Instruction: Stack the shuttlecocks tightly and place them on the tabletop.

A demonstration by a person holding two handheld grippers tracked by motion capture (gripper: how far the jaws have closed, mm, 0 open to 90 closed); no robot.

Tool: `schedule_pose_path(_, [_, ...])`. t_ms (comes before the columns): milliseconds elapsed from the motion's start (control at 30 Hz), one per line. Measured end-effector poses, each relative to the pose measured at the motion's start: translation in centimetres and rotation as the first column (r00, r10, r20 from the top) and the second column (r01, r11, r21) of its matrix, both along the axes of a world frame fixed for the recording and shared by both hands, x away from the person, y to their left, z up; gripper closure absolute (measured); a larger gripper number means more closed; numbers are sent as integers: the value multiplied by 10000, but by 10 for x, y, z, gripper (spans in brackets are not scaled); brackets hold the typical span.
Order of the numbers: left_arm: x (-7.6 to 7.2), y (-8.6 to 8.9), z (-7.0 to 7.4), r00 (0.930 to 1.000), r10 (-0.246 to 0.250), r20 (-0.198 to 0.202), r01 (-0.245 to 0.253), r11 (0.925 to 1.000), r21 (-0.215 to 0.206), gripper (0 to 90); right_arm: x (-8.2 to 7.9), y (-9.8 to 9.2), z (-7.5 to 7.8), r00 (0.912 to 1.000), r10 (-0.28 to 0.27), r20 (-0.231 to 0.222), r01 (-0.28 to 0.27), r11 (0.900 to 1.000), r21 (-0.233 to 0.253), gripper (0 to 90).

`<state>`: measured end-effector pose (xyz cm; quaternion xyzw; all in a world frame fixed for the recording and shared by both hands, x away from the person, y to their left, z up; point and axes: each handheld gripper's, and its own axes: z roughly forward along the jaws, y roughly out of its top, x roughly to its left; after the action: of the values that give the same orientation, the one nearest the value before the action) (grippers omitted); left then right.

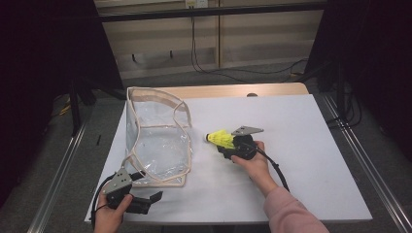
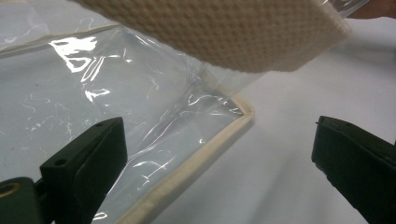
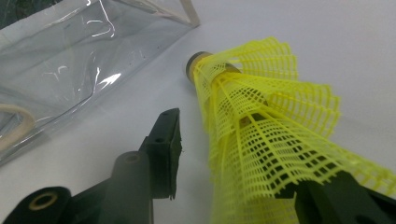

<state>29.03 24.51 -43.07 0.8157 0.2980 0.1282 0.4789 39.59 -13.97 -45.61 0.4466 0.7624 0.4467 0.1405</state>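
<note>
A yellow mesh shuttlecock [image 1: 219, 138] [image 3: 261, 116] lies on the white table with its cork end toward a clear plastic bag [image 1: 158, 141] with beige trim. My right gripper [image 1: 229, 146] [image 3: 252, 158] is open with its jaws on either side of the skirt. The skirt rests against one jaw, and a small gap shows at the other. My left gripper [image 1: 156, 197] [image 2: 217, 140] is open at the table's front left. It points at the bag's near bottom corner [image 2: 233, 116], with one jaw over the clear plastic and the other over bare table.
The bag's beige woven strap [image 2: 224, 28] hangs just above my left gripper. The white tabletop [image 1: 301, 145] stretches bare to the right and front. Metal rails [image 1: 369, 165] run along both sides of the table, and cables lie on the floor behind it.
</note>
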Motion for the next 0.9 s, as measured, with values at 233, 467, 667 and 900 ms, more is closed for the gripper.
schedule_pose_path(233, [0,0,0,10000,-63,1,63,9999,-91,32,0,2,0,9999,50,149,-48,9999,-105,669])
schedule_pose_path(467, [0,0,0,10000,-65,8,65,9999,-86,33,1,2,0,10000,-23,90,24,10000,-82,685])
schedule_pose_path(667, [0,0,0,10000,-56,6,56,9999,-91,33,1,2,1,9999,0,125,1,10000,-74,769])
schedule_pose_path(900, [0,0,0,10000,-48,20,48,10000,-83,33,1,1,1,9996,235,139,-232,9995,-194,805])
